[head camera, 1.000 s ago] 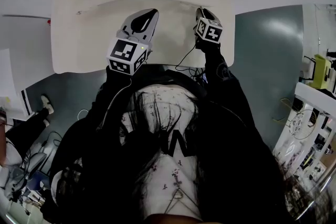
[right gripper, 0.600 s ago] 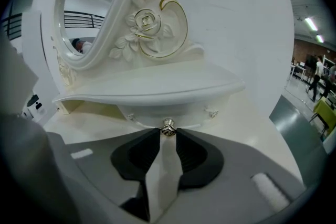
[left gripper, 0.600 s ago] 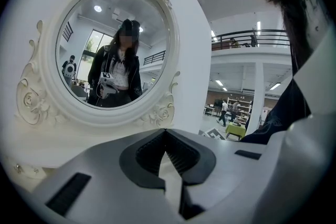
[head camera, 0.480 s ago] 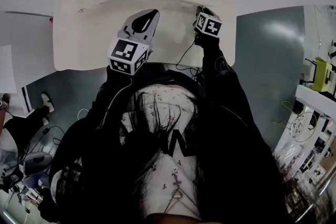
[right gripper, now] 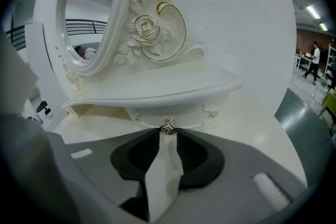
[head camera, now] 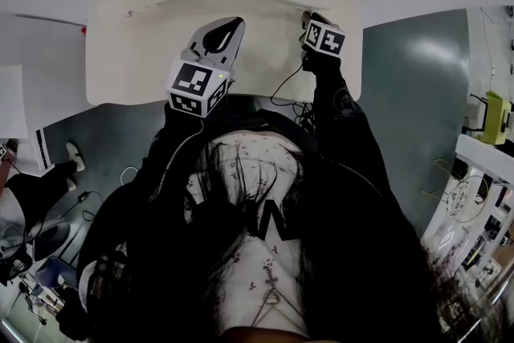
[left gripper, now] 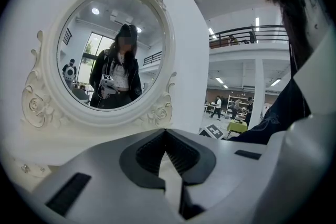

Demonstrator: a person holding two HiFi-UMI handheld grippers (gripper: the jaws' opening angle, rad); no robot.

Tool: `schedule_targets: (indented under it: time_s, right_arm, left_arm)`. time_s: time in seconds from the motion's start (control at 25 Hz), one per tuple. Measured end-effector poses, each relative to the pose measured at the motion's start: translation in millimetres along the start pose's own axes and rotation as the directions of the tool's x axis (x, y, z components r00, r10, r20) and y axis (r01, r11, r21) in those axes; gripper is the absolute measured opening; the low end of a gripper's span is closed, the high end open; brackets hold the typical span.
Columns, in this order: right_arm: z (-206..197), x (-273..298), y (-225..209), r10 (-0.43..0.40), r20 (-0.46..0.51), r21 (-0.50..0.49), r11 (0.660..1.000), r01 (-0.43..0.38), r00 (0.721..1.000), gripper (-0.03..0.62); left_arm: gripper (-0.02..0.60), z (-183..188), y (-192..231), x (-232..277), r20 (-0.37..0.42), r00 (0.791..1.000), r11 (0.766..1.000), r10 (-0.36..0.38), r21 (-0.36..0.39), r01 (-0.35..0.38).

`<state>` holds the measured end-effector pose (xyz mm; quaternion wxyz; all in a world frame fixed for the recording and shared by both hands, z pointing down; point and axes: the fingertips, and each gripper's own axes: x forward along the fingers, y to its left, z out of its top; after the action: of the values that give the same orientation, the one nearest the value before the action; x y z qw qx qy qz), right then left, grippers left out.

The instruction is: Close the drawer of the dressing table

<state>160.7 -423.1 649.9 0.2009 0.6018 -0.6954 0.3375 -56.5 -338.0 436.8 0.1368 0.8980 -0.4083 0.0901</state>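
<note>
The white dressing table [head camera: 136, 60] fills the top of the head view. Its small drawer [right gripper: 149, 114] sits under the curved shelf [right gripper: 157, 93], with a gold rose knob [right gripper: 168, 126] in front. My right gripper [right gripper: 168, 132] has its jaw tips shut on that knob; in the head view this right gripper [head camera: 310, 17] reaches the table's right middle. The left gripper [head camera: 227, 26] hovers above the tabletop left of it, shut and empty. In its own view the left gripper [left gripper: 166, 132] points at the oval mirror [left gripper: 113, 50].
A second small knob [right gripper: 213, 113] sits right of the gripped one. The carved mirror frame [right gripper: 149, 29] rises just above the shelf. A cable [head camera: 283, 88] hangs from the right arm. Grey floor [head camera: 409, 100] lies right of the table, and a seated person's leg [head camera: 40, 185] shows at lower left.
The right gripper has edged slightly up and right, toward the back of the table. The left gripper holds about the same spot.
</note>
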Motion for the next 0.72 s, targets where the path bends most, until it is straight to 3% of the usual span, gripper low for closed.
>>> schedule_targets:
  time_s: [0.16, 0.36, 0.72]
  right_arm:
    - [-4, -18, 1, 0.017, 0.02, -0.036, 0.999, -0.016, 1.0, 0.11]
    - [7, -44, 18, 0.094, 0.099, -0.032, 0.995, -0.092, 0.991, 0.11]
    - [9, -121, 66, 0.262, 0.219, -0.046, 0.965, -0.258, 0.94, 0.11]
  left_arm:
    - [-0.002, -1, -11, -4, -0.003, 1.0, 1.0, -0.005, 0.005, 0.005]
    - [-0.002, -3, -19, -8, -0.005, 1.0, 1.0, -0.003, 0.01, 0.003]
    - [-0.002, -11, -42, -18, -0.004, 1.0, 1.0, -0.01, 0.018, 0.01]
